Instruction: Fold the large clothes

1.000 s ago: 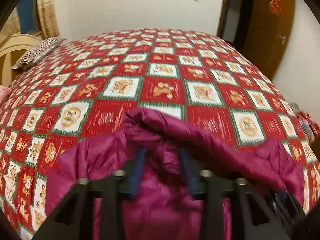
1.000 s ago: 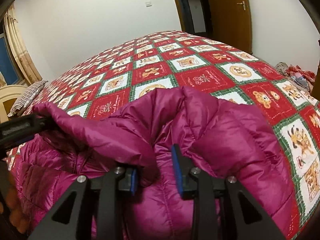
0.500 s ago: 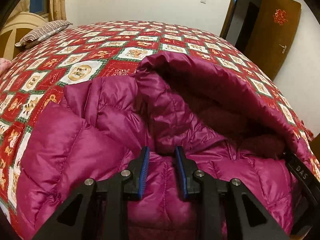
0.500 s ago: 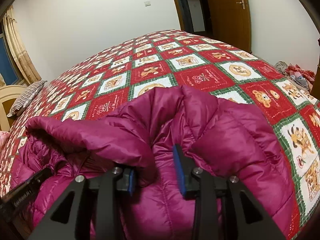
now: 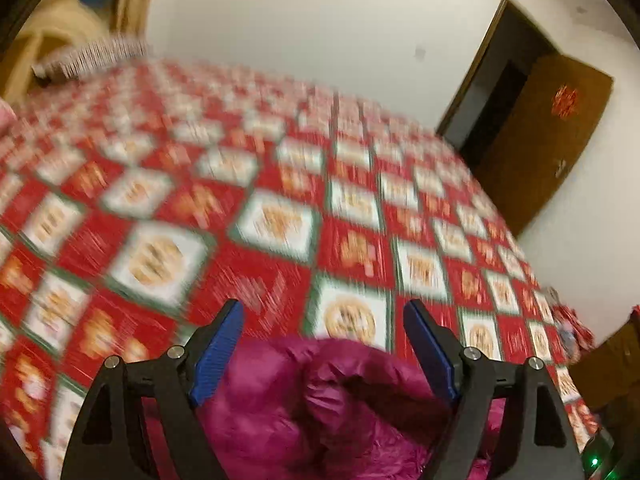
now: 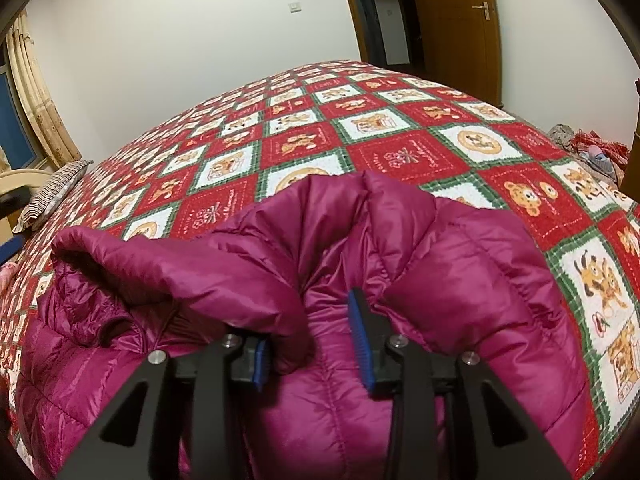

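Left view, blurred: left gripper (image 5: 323,346) just sprung wide, empty above jacket (image 5: 320,408). Right view, sharp: right gripper (image 6: 316,338) pinching a jacket fold, lower centre, on quilt (image 6: 404,148).

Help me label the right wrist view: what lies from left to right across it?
Curtain → striped pillow → magenta down jacket → heap of clothes.

magenta jacket (image 6: 440,264), red-green-white checked quilt (image 6: 400,152)
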### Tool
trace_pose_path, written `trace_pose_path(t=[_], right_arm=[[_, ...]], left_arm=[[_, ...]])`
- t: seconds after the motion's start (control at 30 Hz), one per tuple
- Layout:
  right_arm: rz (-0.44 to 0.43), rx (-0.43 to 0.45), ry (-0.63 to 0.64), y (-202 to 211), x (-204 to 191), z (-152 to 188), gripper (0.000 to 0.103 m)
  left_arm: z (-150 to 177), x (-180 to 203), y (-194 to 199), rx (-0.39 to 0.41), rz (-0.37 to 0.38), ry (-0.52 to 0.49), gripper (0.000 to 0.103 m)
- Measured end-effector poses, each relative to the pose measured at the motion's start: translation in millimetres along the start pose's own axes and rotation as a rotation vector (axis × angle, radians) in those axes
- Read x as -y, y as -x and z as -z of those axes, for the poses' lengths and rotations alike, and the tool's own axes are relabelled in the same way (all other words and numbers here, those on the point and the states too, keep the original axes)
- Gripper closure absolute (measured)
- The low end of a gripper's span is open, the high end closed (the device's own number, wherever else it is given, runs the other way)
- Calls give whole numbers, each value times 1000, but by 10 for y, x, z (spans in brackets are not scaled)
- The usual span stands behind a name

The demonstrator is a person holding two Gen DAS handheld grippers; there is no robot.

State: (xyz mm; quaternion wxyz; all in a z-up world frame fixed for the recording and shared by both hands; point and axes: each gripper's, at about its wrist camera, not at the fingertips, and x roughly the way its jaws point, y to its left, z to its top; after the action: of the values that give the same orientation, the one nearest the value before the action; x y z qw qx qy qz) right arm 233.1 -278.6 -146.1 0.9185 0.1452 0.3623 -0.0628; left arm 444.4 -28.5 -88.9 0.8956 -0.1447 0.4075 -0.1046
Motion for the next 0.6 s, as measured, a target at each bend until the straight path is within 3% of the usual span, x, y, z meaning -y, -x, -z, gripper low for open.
trace_pose_path(t=[0.03,0.07,0.1,0.13,0.23,0.37,0.5,0.6], right_arm=[[-1,0,0,2,3,2,67],[-3,0,-2,1,6,1,67],[-6,0,-5,1,7,2,67],[-10,1,-8,6,16,0,67],[-20,2,-20,10,40,-4,67],[-33,2,-35,12,68,-9,67],[-40,0,-33,10,59,-7,64],[-43,-9,-11,-1,14,-9,55]], left_arm=[[66,-8,-101,-47,3,4,24],[154,-12,-161,-71,15,5,34],[254,-22,-189,-83,43,5,67],[344,-14,-210,-111,58,3,78],[582,-24,-51,-75,60,-7,85],[778,-62,269,-8,64,-13,85],[962,-130,49,-22,-28,-13,82],[989,-158,-34,-1,-45,-3,80]])
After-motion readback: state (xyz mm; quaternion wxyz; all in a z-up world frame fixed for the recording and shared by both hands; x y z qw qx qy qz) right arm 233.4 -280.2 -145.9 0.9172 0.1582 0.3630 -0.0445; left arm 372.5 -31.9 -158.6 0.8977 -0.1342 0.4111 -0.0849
